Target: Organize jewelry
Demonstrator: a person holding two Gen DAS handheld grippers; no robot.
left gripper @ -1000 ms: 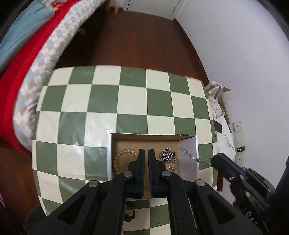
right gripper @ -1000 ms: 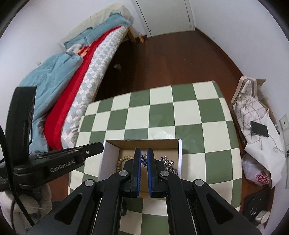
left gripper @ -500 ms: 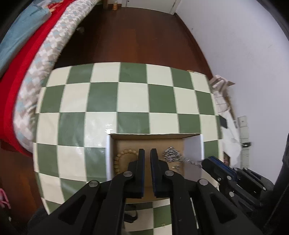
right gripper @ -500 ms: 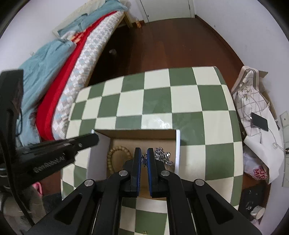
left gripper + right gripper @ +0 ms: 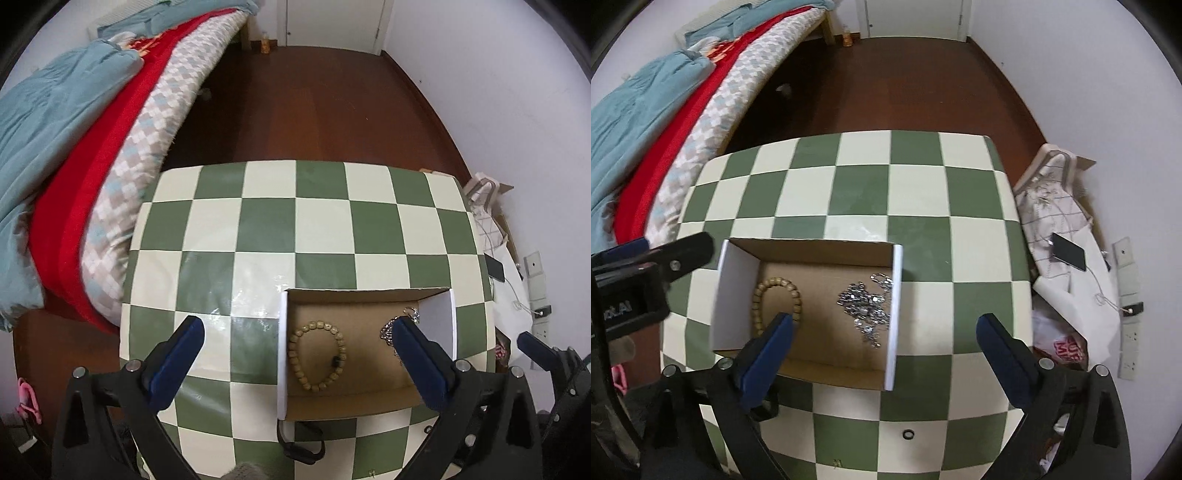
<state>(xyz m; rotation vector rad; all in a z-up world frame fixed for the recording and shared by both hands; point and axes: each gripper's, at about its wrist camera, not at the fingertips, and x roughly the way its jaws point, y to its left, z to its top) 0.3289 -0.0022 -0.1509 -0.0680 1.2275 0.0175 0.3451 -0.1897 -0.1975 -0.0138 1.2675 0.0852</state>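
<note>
Fingers (image 5: 188,332) of both grippers had just opened wide, empty, over the box (image 5: 895,295); next came picking the tiny ring (image 5: 908,434) off the near bench (image 5: 916,192).

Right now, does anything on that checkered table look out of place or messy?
Mostly tidy: the bead bracelet and the silver chain lie in the cardboard box. The chain is a tangled heap against the right wall. One small dark ring sits loose on the table, outside the box near the front edge.
</note>
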